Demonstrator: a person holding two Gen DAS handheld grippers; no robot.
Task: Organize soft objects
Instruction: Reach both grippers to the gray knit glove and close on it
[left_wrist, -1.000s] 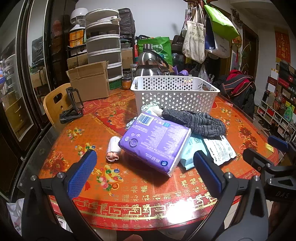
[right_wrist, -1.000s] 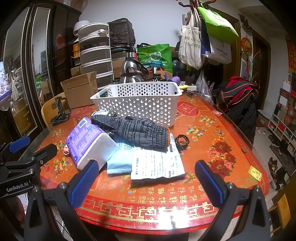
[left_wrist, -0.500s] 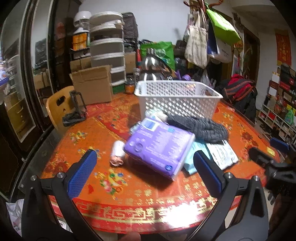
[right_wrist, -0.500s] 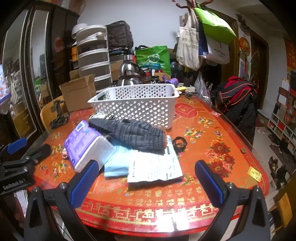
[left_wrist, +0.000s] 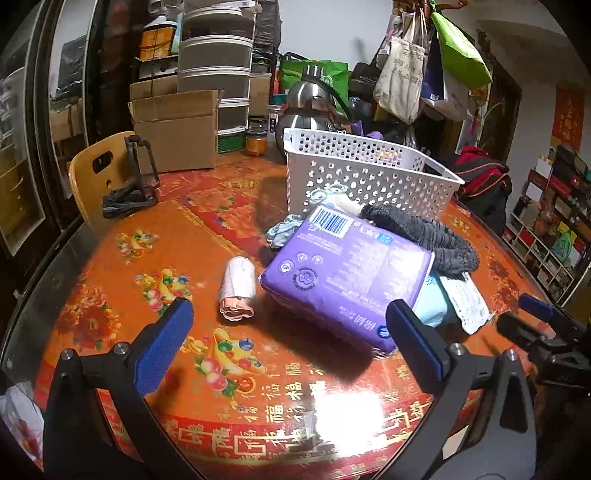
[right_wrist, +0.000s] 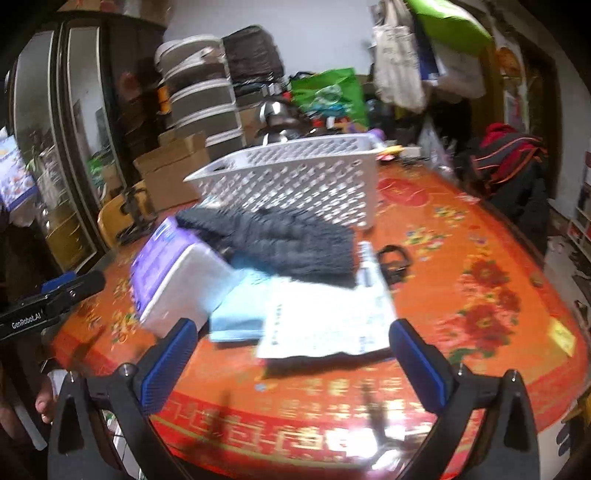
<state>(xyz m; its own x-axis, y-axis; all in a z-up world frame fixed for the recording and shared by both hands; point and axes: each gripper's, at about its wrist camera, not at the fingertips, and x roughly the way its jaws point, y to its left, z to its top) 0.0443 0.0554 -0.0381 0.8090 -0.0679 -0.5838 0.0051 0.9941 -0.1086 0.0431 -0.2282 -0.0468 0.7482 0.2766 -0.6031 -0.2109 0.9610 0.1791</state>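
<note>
both tongs (left_wrist: 288, 339) (right_wrist: 288, 354) agape, empty

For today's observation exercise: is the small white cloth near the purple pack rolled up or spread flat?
Rolled up. The small white cloth lies as a tight cylinder on the table, its pink spiral end showing, apart from the purple pack.
</note>
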